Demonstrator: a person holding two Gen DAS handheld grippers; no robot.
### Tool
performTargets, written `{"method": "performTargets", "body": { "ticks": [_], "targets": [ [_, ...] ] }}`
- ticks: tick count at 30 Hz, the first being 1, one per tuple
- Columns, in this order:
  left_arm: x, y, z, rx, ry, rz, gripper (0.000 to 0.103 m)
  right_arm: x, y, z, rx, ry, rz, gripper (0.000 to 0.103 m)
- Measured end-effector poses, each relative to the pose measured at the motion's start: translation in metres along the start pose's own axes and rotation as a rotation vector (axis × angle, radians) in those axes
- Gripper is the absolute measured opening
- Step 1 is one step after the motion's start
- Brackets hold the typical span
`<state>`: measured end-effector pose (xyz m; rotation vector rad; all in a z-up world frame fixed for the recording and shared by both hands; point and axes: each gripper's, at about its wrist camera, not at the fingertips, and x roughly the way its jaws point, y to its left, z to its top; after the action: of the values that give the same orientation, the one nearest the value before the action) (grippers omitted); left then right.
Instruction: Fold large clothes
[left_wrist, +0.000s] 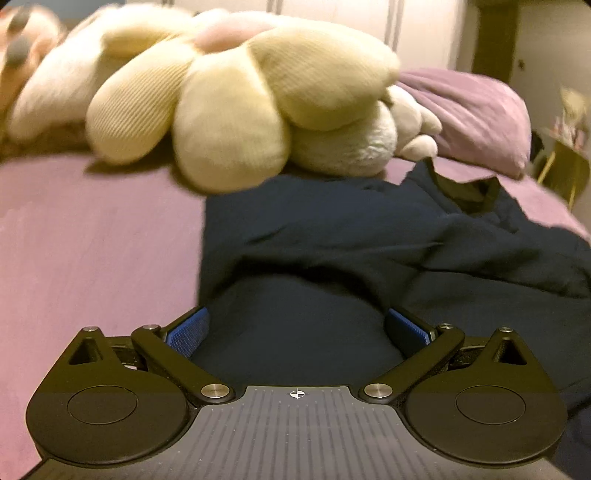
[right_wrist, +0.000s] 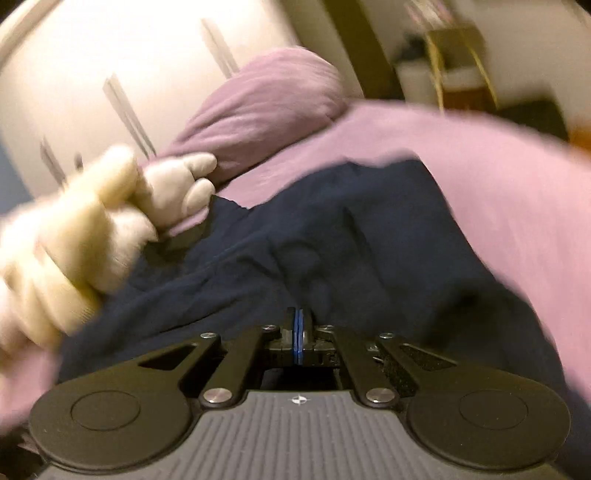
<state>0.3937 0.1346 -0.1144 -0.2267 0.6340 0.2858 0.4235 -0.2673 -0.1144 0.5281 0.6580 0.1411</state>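
Left hand-held gripper (left_wrist: 295, 332): sitting low over the near part of the navy garment (left_wrist: 369, 240), blue pads (left_wrist: 190, 330) spread wide, dark cloth bulging up between them but not being pinched.
Right hand-held gripper (right_wrist: 298, 339): pads pressed together; cloth lying right at the tips, yet not possible to tell whether a fold is caught between them, view blurring.
Garment position: lying rumpled on the purple bed sheet (left_wrist: 92, 240), running away from both grippers toward the pillow (left_wrist: 472, 118); long axis apparently pointing forward, judged from the straight left edge.
Key relation: cloth lying directly ahead of and under both tools; left one seeming better placed over the near hem, being already spread around a ridge.
Edges: left edge of garment running straight against bare sheet; far end ragged and bunched near the pillow.
Obstacles: cream flower-shaped plush (left_wrist: 229, 110) overhanging the far left corner of the cloth, a second white plush toy (left_wrist: 351, 147) touching the far edge.
Open room: bare sheet lying wide to the left, also to the right beyond the garment in the right wrist view.
Risk: folding forward likely dragging cloth into the plush.
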Motion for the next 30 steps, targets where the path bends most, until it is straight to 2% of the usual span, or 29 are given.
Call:
{"method": "performTargets", "body": {
  "ticks": [1, 2, 3, 4, 10, 13, 14, 16, 17, 19, 21, 23, 25, 30],
  "targets": [
    [-0.004, 0.009, -0.003, -0.056, 0.016, -0.017, 0.103, -0.015, -0.012, -0.004, 0.088, 0.014, 0.049, 0.002],
    [-0.006, 0.015, -0.005, -0.099, 0.033, -0.033, 0.103, -0.026, -0.020, -0.008, 0.145, 0.026, 0.079, 0.014],
    [-0.007, 0.020, -0.008, -0.145, 0.052, -0.045, 0.103, -0.033, -0.026, -0.011, 0.192, 0.048, 0.079, 0.045],
    [-0.009, 0.023, -0.010, -0.169, 0.063, -0.048, 0.103, -0.037, -0.030, -0.015, 0.226, 0.067, 0.067, 0.057],
    [-0.022, 0.008, -0.009, -0.086, 0.064, 0.017, 0.103, -0.016, -0.033, -0.007, 0.337, 0.092, 0.092, 0.051],
    [-0.025, 0.005, -0.007, -0.068, 0.076, 0.029, 0.103, 0.004, -0.025, 0.002, 0.318, 0.106, 0.047, 0.039],
    [-0.026, 0.005, -0.007, -0.061, 0.079, 0.033, 0.103, 0.006, -0.024, 0.003, 0.300, 0.118, 0.027, 0.031],
    [-0.027, 0.005, -0.006, -0.050, 0.086, 0.039, 0.103, 0.007, -0.020, 0.005, 0.265, 0.139, 0.015, 0.022],
    [-0.029, 0.005, -0.006, -0.045, 0.090, 0.046, 0.103, 0.000, -0.024, 0.005, 0.287, 0.135, 0.045, 0.018],
    [-0.031, 0.003, -0.004, -0.030, 0.095, 0.061, 0.103, -0.012, -0.037, 0.004, 0.389, 0.114, 0.132, 0.017],
    [-0.032, 0.001, -0.004, -0.015, 0.096, 0.053, 0.103, -0.017, -0.045, -0.002, 0.407, 0.107, 0.113, 0.017],
    [-0.030, -0.002, -0.007, 0.003, 0.102, 0.045, 0.103, -0.009, -0.045, -0.013, 0.342, 0.120, 0.050, 0.017],
    [-0.027, -0.004, -0.010, 0.012, 0.106, 0.051, 0.103, -0.004, -0.039, -0.017, 0.253, 0.098, 0.029, 0.015],
    [-0.024, 0.002, -0.014, -0.034, 0.128, 0.041, 0.103, -0.006, -0.009, -0.018, 0.021, 0.087, -0.061, 0.022]
  ]
}}
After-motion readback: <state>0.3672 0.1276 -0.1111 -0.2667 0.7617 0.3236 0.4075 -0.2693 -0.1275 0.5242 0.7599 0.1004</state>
